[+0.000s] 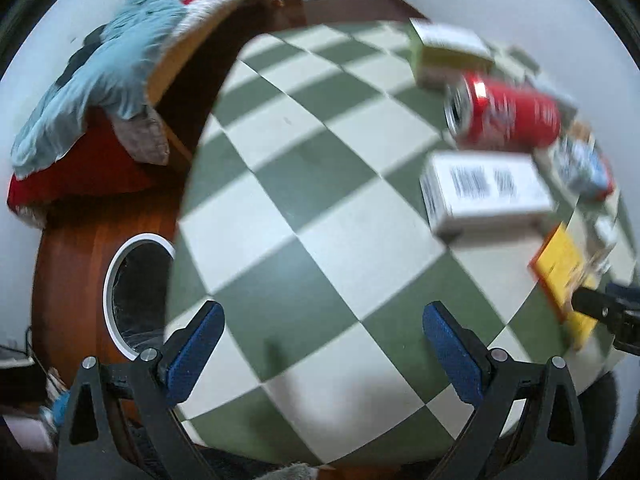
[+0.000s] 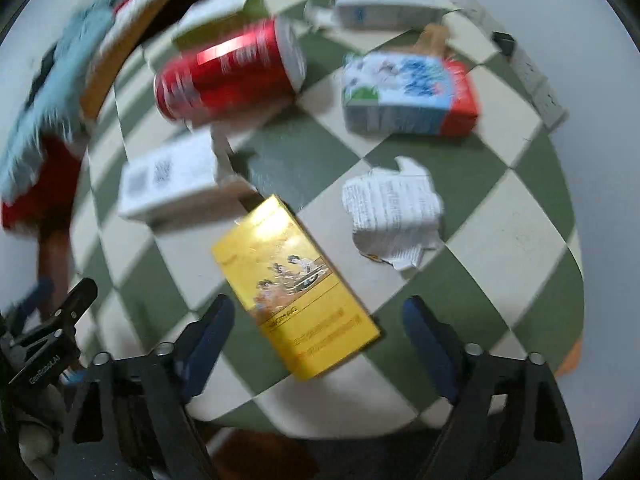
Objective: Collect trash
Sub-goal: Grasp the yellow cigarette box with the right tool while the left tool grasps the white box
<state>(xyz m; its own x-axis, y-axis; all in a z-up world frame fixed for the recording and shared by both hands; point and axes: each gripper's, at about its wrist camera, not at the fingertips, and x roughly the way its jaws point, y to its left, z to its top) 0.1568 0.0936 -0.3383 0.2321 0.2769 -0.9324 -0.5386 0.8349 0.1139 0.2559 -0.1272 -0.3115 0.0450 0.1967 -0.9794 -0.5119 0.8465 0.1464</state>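
Trash lies on a green-and-white checked table (image 1: 304, 184). My left gripper (image 1: 324, 316) stands open over bare cloth, holding nothing. To its right are a red can (image 1: 508, 116) on its side and a white barcode box (image 1: 484, 196). My right gripper (image 2: 320, 308) is open above a flat yellow box (image 2: 296, 284), whose near end lies between the fingers without touching the pads. Beyond it lie crumpled paper (image 2: 394, 208), a milk carton (image 2: 408, 92), the red can (image 2: 228, 68) and the white barcode box (image 2: 172, 180). Both views are motion-blurred.
A white-rimmed bin (image 1: 136, 292) with a dark liner stands on the wooden floor left of the table. A bed with a blue blanket (image 1: 104, 64) lies beyond it. A green-and-white box (image 1: 448, 54) and a long white box (image 2: 384, 10) sit at the table's far side, by a power strip (image 2: 536, 80).
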